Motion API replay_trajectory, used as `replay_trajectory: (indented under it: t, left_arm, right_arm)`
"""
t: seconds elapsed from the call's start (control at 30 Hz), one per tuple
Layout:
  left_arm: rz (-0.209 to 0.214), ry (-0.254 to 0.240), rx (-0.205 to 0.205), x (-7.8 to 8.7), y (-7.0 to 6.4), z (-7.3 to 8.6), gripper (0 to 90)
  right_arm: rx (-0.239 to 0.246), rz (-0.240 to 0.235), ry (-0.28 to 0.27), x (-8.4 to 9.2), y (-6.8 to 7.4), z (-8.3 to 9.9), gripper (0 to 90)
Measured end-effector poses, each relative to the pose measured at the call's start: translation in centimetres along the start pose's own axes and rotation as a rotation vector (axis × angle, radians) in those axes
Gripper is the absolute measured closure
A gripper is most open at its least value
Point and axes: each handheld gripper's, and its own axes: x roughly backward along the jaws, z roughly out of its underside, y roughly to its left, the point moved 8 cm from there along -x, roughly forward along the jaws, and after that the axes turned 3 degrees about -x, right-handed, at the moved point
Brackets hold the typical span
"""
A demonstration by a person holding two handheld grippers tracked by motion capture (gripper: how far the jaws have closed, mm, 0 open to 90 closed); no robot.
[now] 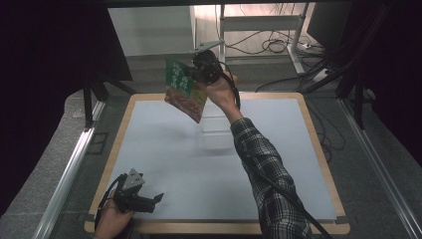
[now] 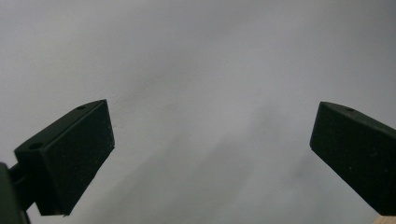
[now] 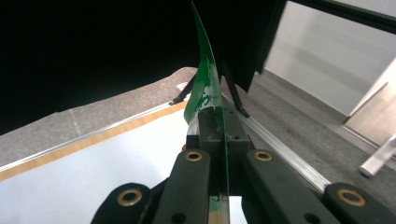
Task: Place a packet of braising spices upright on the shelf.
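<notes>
A green and orange snack packet [image 1: 183,88] hangs in the air over the far part of the table, and my right gripper [image 1: 198,73] is shut on its upper edge. In the right gripper view the packet [image 3: 204,88] shows edge-on, pinched between the two closed jaws of the right gripper [image 3: 219,126]. A clear plastic box [image 1: 215,131] stands on the table mat below the packet, partly hidden by the right forearm. My left gripper [image 1: 158,198] rests open near the table's front left corner. In the left gripper view its fingers [image 2: 70,158] stand wide apart over the bare mat.
The table [image 1: 318,144] has a pale grey mat with a wooden rim. Dark curtains stand to the left and right. Metal rails [image 1: 64,179] run along the floor on both sides, and cables [image 1: 268,45] lie on the floor beyond the far edge.
</notes>
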Motion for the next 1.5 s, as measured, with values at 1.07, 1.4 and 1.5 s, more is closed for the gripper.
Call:
replay_trajectory:
  t: [1.07, 1.4, 1.5]
  left_arm:
    - [-0.001, 0.003, -0.009, 0.0, -0.1, 0.0, 0.0]
    - [-0.001, 0.003, -0.009, 0.0, -0.1, 0.0, 0.0]
    - [-0.002, 0.004, -0.01, 0.0, -0.1, 0.0, 0.0]
  right_arm:
    - [-0.011, 0.099, 0.118, 4.4, -6.1, 4.5, 89.2]
    - [-0.026, 0.122, 0.156, 5.8, -7.1, 5.9, 89.1]
    - [-0.033, 0.122, 0.155, 6.1, -7.4, 6.1, 89.2]
